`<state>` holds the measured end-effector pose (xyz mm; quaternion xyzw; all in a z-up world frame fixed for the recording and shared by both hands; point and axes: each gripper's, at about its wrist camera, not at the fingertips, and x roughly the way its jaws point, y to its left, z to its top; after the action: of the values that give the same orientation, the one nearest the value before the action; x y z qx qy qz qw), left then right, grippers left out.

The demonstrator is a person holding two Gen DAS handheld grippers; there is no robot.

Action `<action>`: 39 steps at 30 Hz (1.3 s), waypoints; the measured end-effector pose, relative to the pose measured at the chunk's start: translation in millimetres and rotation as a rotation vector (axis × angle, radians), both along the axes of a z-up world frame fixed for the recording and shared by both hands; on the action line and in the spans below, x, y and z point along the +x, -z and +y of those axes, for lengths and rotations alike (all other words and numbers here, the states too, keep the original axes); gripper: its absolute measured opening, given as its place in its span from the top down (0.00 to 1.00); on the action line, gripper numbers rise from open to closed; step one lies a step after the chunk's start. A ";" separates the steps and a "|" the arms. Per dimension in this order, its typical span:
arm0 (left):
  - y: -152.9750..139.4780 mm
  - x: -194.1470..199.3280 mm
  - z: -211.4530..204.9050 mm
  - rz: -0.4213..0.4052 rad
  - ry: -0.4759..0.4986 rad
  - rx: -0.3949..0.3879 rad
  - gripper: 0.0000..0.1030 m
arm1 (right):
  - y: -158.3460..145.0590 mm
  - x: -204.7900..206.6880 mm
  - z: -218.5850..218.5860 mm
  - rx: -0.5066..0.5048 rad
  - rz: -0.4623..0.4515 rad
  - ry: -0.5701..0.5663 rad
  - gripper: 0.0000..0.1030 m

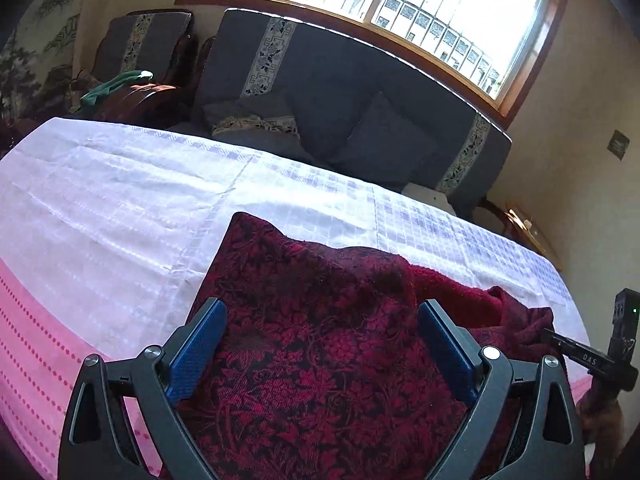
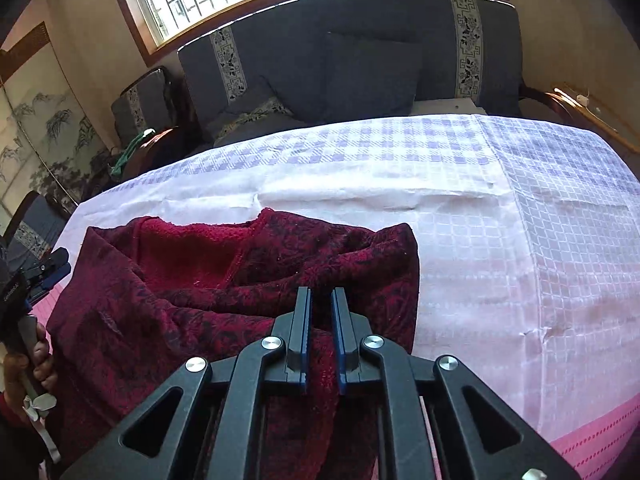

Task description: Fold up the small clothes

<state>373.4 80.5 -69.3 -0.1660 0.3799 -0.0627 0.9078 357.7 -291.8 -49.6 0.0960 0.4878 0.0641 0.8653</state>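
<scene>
Left wrist view: the left gripper (image 1: pixel 322 344) hovers over a dark red patterned garment (image 1: pixel 312 320) with its 2 blue-padded jaws wide apart and nothing pressed between them. The garment lies on a bench covered by a white and pink checked cloth (image 1: pixel 120 208), close to the near edge. From these jaws the cloth runs straight ahead to a square far-left corner, and its bulk piles up to the right, where a plain red fleecy inner side shows. At the far right edge of this view the right gripper (image 1: pixel 592 356) is partly visible, just beside the garment's right end. Right wrist view: the right gripper (image 2: pixel 322 304) has its 2 jaws drawn close together and clamped on a raised ridge of the garment (image 2: pixel 200 280), which runs between the pads and down toward the camera. From here the garment spreads mostly to the left and ahead, its long axis lying roughly across the bench from left to right; bare cloth (image 2: pixel 520 220) lies to the right. The left gripper (image 2: pixel 36 276), held in a hand (image 2: pixel 36 364), sits at the left edge near the garment's other end. Judged from this, the right side is already gripped, while the left jaws are over their end but have not closed, so the fold likely turns on the left side taking hold first.
</scene>
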 end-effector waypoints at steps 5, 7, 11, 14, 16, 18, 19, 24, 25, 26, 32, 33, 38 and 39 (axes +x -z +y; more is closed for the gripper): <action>26.6 5.8 33.8 0.066 -0.131 -0.084 0.07 | 11.0 2.2 -11.1 0.015 -0.014 0.037 1.00; 26.2 2.8 34.9 0.057 -0.153 -0.079 0.07 | 9.4 -0.1 -3.4 -0.049 -0.031 0.011 1.00; 24.4 1.5 27.7 0.064 -0.147 -0.029 0.07 | -12.3 -14.9 -20.9 0.097 -0.082 0.058 0.98; 4.0 -26.7 31.2 -0.015 -0.128 -0.028 0.07 | -52.8 -58.5 -19.1 0.149 -0.201 0.005 0.89; -15.6 -55.6 36.6 -0.070 -0.091 -0.079 0.07 | -67.0 -94.7 -6.8 0.168 -0.214 -0.085 0.89; -29.9 -85.5 38.2 -0.057 -0.035 -0.094 0.07 | -70.1 -134.0 10.5 0.152 -0.185 -0.167 0.88; -34.8 -104.2 37.2 -0.044 0.002 -0.098 0.07 | -68.2 -154.8 17.9 0.149 -0.161 -0.190 0.88; -43.6 -216.0 27.2 0.002 0.253 -0.066 0.07 | -54.7 -278.9 14.9 0.204 -0.126 -0.240 0.55; -41.9 -239.4 28.3 0.010 0.283 -0.065 0.07 | -52.8 -301.3 9.5 0.208 -0.122 -0.233 0.46; -40.3 -261.6 29.5 0.020 0.295 -0.066 0.07 | -51.5 -322.9 1.8 0.218 -0.121 -0.218 0.42; -16.2 -348.9 58.8 0.144 0.293 -0.218 0.07 | -40.4 -406.2 -36.6 0.232 -0.073 -0.085 0.41; -12.8 -358.2 63.7 0.154 0.287 -0.238 0.07 | -38.5 -413.7 -38.9 0.237 -0.067 -0.074 0.41; -2.8 -386.2 83.7 0.166 0.255 -0.327 0.07 | -23.0 -427.0 -34.8 0.239 -0.023 -0.061 0.46; 0.3 -388.9 86.2 0.173 0.255 -0.360 0.07 | -18.9 -426.2 -32.3 0.250 -0.006 -0.061 0.59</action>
<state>-15.4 166.7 -69.6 -0.2806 0.4571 -0.2290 0.8123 -68.5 -324.1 -30.7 0.1881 0.4762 0.1512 0.8455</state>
